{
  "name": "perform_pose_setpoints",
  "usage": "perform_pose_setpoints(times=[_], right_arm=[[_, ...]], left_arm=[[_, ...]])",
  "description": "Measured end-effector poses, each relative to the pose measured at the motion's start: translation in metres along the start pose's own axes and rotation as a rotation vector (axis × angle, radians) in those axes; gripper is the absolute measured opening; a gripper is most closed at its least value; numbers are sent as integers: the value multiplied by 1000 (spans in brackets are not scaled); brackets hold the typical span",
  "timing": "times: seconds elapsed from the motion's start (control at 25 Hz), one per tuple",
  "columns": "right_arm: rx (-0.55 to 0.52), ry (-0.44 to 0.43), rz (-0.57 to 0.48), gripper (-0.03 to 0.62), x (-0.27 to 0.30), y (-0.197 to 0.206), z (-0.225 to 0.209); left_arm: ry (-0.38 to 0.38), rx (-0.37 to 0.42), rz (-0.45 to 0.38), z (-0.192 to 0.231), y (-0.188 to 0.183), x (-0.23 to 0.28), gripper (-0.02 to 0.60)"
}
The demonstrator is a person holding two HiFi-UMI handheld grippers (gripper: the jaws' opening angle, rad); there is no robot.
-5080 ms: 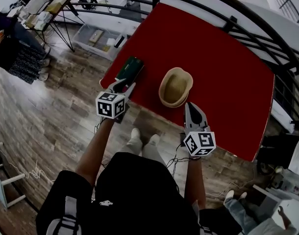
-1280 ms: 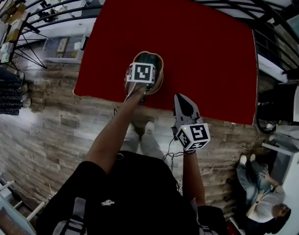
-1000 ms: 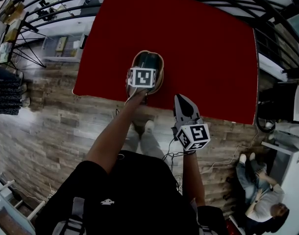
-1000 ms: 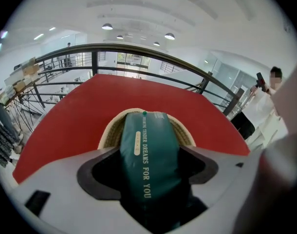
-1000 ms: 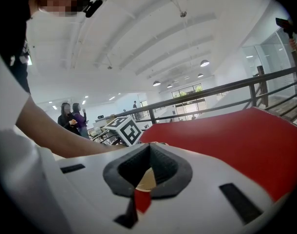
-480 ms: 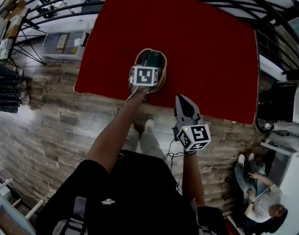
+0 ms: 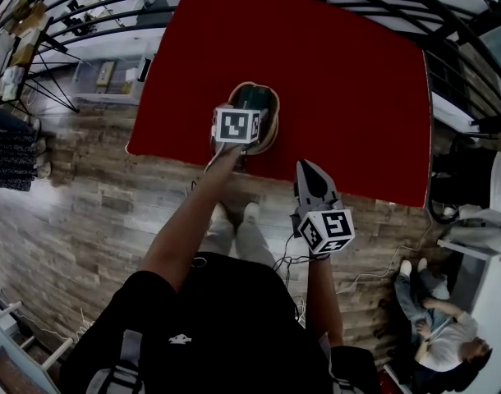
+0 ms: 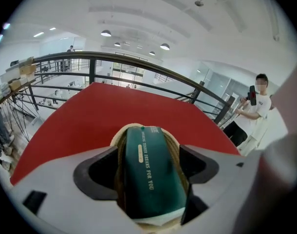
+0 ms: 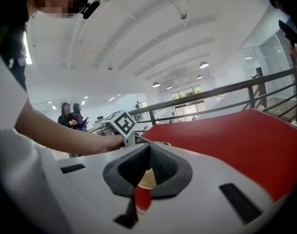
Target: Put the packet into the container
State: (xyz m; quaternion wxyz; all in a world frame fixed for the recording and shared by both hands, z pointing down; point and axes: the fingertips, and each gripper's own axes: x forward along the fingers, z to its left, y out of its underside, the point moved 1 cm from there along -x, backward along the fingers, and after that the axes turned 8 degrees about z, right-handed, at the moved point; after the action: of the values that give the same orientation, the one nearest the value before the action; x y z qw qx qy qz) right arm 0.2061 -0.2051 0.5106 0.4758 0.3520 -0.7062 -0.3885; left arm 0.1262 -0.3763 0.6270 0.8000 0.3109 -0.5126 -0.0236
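Note:
A dark green packet (image 8: 149,172) with gold print lies lengthwise inside the tan woven basket (image 8: 118,139), which stands on the red table (image 7: 333,72) near its front edge. My left gripper (image 8: 151,167) hovers over the basket's near end, jaws wide on either side of the packet, pads not pressing it. In the head view its marker cube (image 7: 236,125) covers the near half of the basket (image 7: 268,136), and the packet's far end (image 7: 250,98) shows beyond it. My right gripper (image 7: 310,179) hangs shut at the table's front edge, right of the basket, holding nothing.
A black railing (image 8: 139,65) runs round the table's far side. A person (image 8: 255,106) stands beyond the right corner, and others sit on the wooden floor (image 7: 435,335) at the right. Desks and a tripod (image 7: 37,48) stand far left.
Five seconds ago the packet lay on the table left of the empty basket; now it lies in the basket. Over the last second the left gripper has barely shifted; the right one has stayed put.

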Motion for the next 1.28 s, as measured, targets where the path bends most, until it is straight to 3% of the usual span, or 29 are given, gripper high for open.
perform_pose_setpoints(times=[0.24,0.48,0.56,0.8,1.04,1.28], right_arm=[[-16,-13,-18,21,1,-10,14],[-46,-37,-44,22,-2,-29,29],[-58,-47,-52,21,-4,-35,35],[-92,-90,-73,21,-4,-49,60],[-118,-138,-99,21,-6,-64,83],[-152,-150,-105,21,-6,-70,92]], left_arm=[[104,-23,-77,11,-2,-52,358],[153,33,-265,17,5,-144,84],[196,47,-335,13,12,-168,46],[288,121,-526,-1,20,-237,18],[306,217,-570,-12,39,-263,14],[337,201,-632,-8,40,-276,9]])
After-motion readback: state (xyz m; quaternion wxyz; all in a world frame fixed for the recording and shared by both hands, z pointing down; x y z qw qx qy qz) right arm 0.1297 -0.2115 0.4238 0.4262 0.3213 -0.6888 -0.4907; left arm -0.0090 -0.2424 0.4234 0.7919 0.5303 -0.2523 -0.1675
